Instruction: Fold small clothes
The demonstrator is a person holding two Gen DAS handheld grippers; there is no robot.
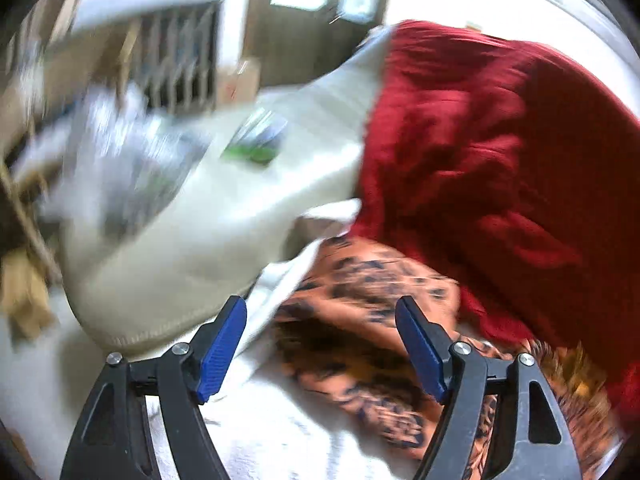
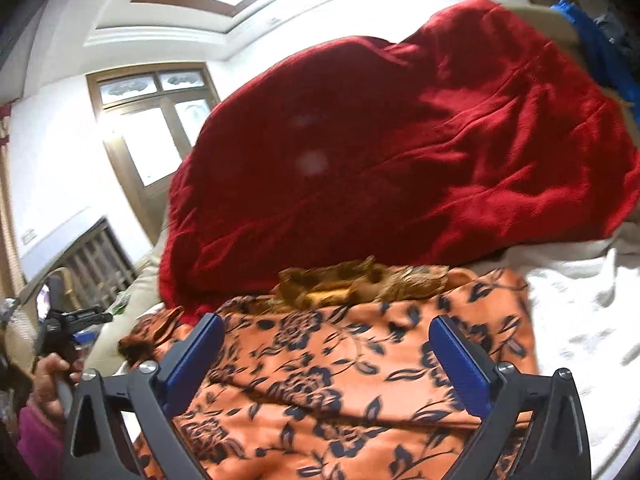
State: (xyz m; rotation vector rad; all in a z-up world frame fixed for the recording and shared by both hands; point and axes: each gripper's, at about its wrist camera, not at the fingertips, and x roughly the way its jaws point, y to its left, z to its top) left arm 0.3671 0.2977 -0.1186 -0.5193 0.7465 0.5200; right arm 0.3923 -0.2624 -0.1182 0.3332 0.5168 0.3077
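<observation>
Right gripper [image 2: 326,350] hangs spread wide over the orange flowered cloth [image 2: 320,380], pinching nothing. Left gripper [image 1: 320,344] is spread and empty too. The cloth lies bunched on the white sheet [image 2: 580,320], touching the red blanket [image 2: 400,140]. Best to grab two corners and pull it flat first.

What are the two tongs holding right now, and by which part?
Nothing. The left tongs and right tongs both stand open above the orange floral cloth, with no fabric pinched between their pads.
</observation>
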